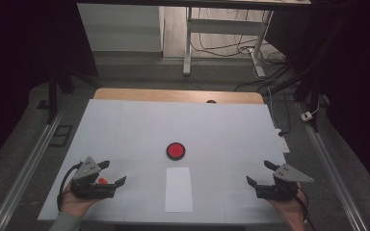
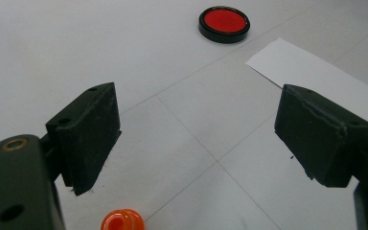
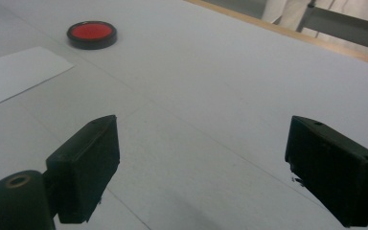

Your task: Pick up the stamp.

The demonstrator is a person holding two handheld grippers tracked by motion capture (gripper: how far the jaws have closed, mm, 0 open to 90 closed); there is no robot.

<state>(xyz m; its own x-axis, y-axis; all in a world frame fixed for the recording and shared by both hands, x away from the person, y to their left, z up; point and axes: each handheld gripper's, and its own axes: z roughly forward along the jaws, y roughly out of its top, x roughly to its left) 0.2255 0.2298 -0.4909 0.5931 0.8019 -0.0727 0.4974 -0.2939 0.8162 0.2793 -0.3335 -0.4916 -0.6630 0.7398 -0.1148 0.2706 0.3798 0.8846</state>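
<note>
Nothing looks begun: the red disc (image 1: pixel 176 150) sits mid-table, the paper sheet (image 1: pixel 178 189) just nearer the front edge (neither touched). The left gripper (image 1: pixel 109 173) and right gripper (image 1: pixel 260 173) rest by the front corners, jaws apart and empty.

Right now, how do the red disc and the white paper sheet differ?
The red disc is round, red with a black rim, and raised off the table; the white paper sheet is rectangular, plain white and flat. The disc lies farther from the person, the sheet nearer. Both rest untouched on the table's centre line, apart from each other.
</note>
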